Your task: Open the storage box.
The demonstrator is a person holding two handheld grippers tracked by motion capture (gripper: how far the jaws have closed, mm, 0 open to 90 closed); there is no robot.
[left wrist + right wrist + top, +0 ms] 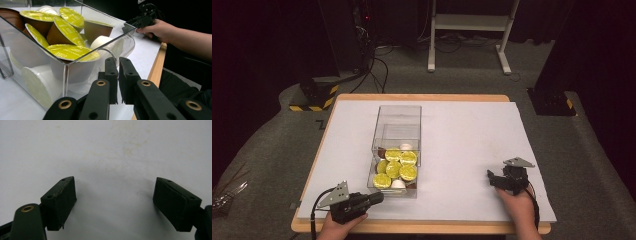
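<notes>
The clear box holds brown capsules with yellow-green foil lids, and a few white capsules among them. The tabletop is covered in white with a light wood edge showing. Both tools are black: the left tool has brass-coloured rivets, and the right tool likewise. At 11 o'clock on the grey floor sits a block striped yellow and black.

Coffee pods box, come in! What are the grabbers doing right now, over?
Left gripper shut, empty, just short of the clear box. Right gripper open over bare white sheet. Pods all inside the box. Nothing in the way.
</notes>
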